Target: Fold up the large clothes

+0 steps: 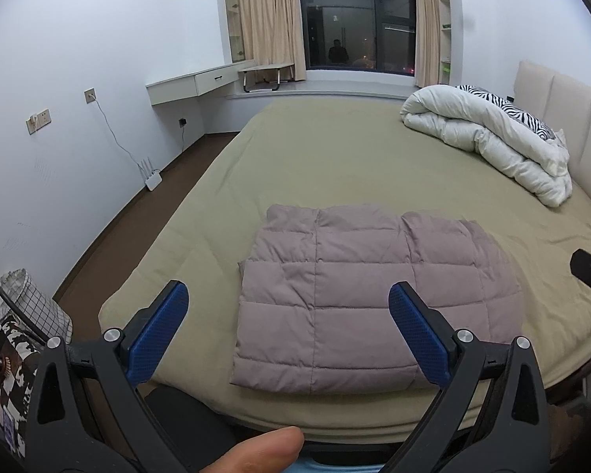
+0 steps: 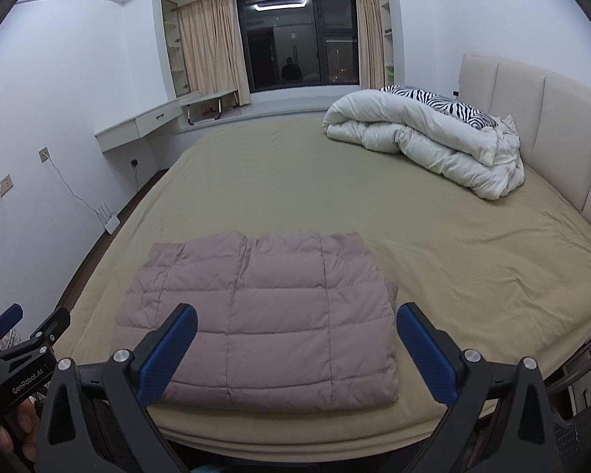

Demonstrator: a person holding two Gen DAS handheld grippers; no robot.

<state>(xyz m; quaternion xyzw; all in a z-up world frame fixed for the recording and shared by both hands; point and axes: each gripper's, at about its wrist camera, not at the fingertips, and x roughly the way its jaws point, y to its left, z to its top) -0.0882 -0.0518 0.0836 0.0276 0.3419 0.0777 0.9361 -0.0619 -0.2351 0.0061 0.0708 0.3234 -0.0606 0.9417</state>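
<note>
A mauve quilted down jacket (image 1: 358, 295) lies folded into a flat rectangle near the front edge of the bed (image 1: 335, 157); it also shows in the right wrist view (image 2: 264, 315). My left gripper (image 1: 288, 301) is open and empty, held above the jacket's near edge. My right gripper (image 2: 297, 323) is open and empty, also held above the jacket's near edge. The left gripper shows at the far left of the right wrist view (image 2: 31, 321). A black part of the right gripper shows at the right edge of the left wrist view.
The bed has an olive sheet (image 2: 374, 181). A rolled white duvet (image 2: 425, 142) and a zebra pillow (image 2: 437, 104) lie by the headboard (image 2: 532, 118). A checked basket (image 1: 35, 307) stands on the floor at left. A router (image 1: 151, 177) sits by the wall.
</note>
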